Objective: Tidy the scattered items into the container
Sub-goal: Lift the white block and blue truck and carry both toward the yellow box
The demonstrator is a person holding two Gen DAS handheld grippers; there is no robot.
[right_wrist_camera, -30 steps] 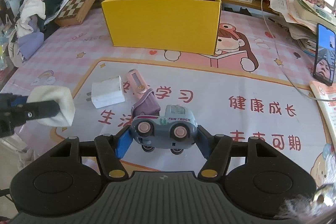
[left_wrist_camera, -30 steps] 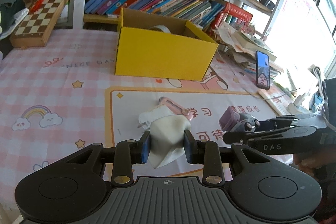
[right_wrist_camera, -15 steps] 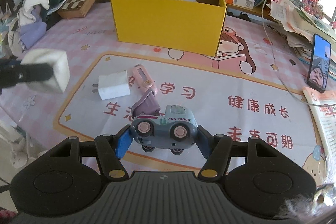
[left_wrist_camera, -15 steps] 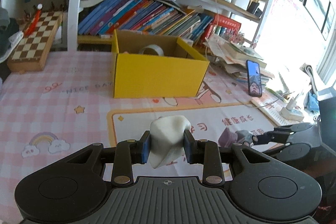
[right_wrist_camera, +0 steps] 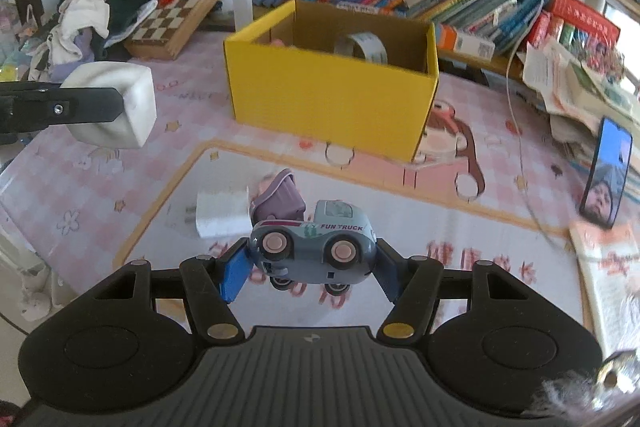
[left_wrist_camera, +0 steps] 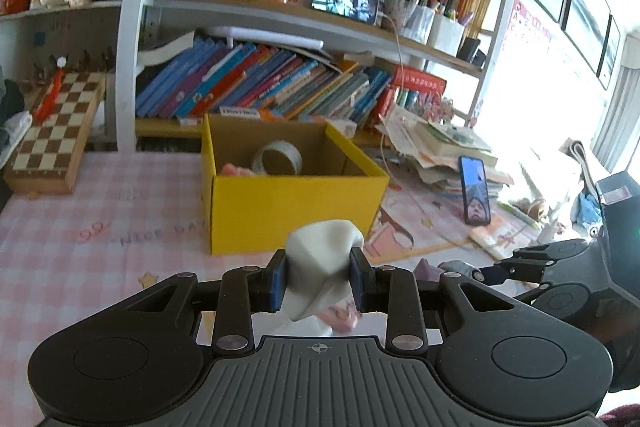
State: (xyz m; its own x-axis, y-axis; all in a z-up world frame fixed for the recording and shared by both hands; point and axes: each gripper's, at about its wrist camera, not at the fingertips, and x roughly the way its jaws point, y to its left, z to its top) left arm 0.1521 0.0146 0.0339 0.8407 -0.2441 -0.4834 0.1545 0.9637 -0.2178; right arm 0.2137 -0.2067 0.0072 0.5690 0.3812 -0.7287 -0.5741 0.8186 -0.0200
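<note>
My left gripper [left_wrist_camera: 319,277] is shut on a white foam block [left_wrist_camera: 320,247] and holds it in the air in front of the yellow cardboard box [left_wrist_camera: 292,203]. Inside the box lie a tape roll [left_wrist_camera: 277,158] and something pink [left_wrist_camera: 236,170]. My right gripper [right_wrist_camera: 310,267] is shut on a grey-blue toy truck [right_wrist_camera: 316,247] with a purple bed, lifted above the mat. Below it on the mat rest a white charger [right_wrist_camera: 222,213] and a pink item [right_wrist_camera: 265,183], mostly hidden behind the truck. The yellow box [right_wrist_camera: 328,95] stands beyond them. The left gripper's block [right_wrist_camera: 112,107] shows at the left.
A chessboard [left_wrist_camera: 52,135] lies left of the box, with a heap of clothes [right_wrist_camera: 96,15] further left. A phone [right_wrist_camera: 606,173], a cable [right_wrist_camera: 516,99] and stacked papers [left_wrist_camera: 440,143] sit to the right. Bookshelves [left_wrist_camera: 260,83] rise behind the box.
Both grippers have risen off the mat with the foam block and the truck still held. The left wrist view has tilted up, so the box's inside shows.
</note>
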